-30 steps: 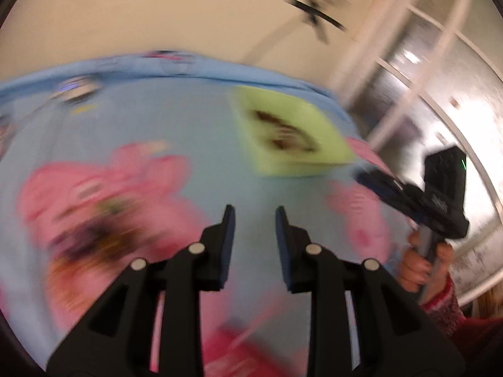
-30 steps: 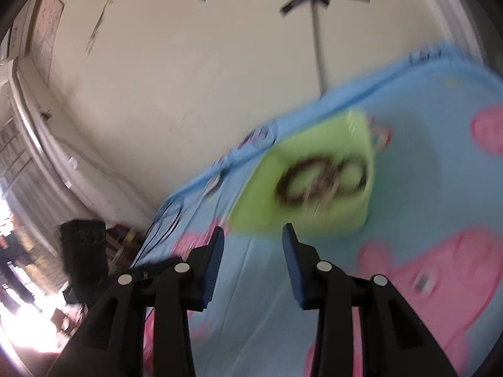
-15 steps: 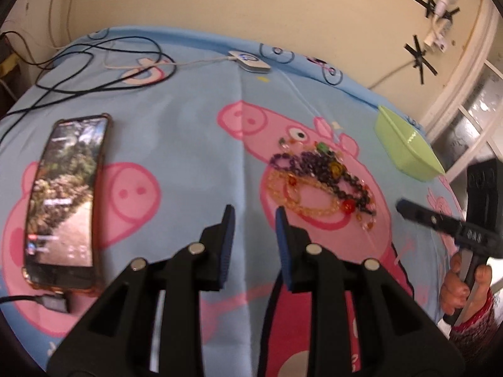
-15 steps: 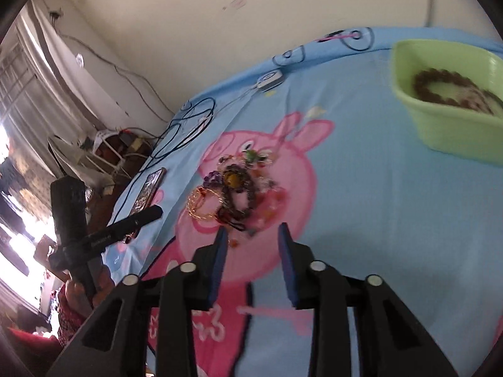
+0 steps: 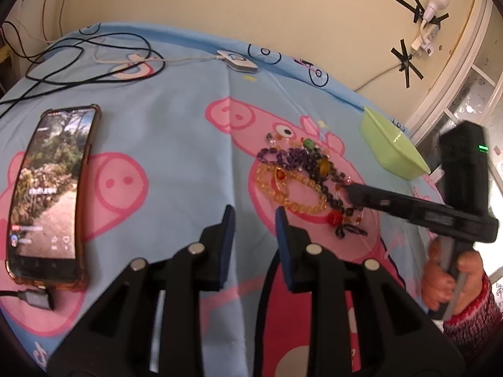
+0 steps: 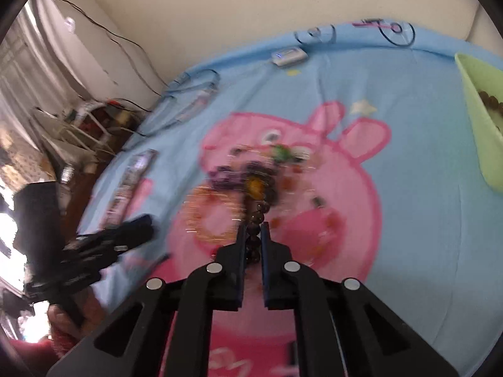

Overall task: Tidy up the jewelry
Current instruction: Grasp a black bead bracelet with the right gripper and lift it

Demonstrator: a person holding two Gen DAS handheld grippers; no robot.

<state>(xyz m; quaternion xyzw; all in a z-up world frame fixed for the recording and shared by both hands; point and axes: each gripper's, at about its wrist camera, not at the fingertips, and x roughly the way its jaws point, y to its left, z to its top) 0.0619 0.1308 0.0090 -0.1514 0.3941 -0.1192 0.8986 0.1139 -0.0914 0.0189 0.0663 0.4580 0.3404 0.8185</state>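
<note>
A heap of bead jewelry point(image 5: 301, 176) lies on the Peppa Pig sheet: a yellow bead strand point(image 5: 283, 188), purple beads point(image 5: 292, 157) and a dark bead bracelet point(image 6: 256, 216). My right gripper point(image 6: 253, 229) is shut on the dark bead bracelet at the heap's near edge; it shows in the left wrist view point(image 5: 352, 190) reaching into the heap. My left gripper point(image 5: 253, 216) is open and empty, just left of the heap. A green bowl point(image 5: 389, 147) stands at the right; in the right wrist view point(image 6: 481, 122) it holds brown beads.
A lit phone point(image 5: 50, 188) on a cable lies at the left of the bed. Black cables point(image 5: 78, 66) and a white charger point(image 5: 239, 61) lie near the wall. The bed's far edge meets the wall; a window frame stands at the right.
My right gripper has moved down to the heap and closed on the dark bead bracelet. My left gripper has stayed open and barely moved.
</note>
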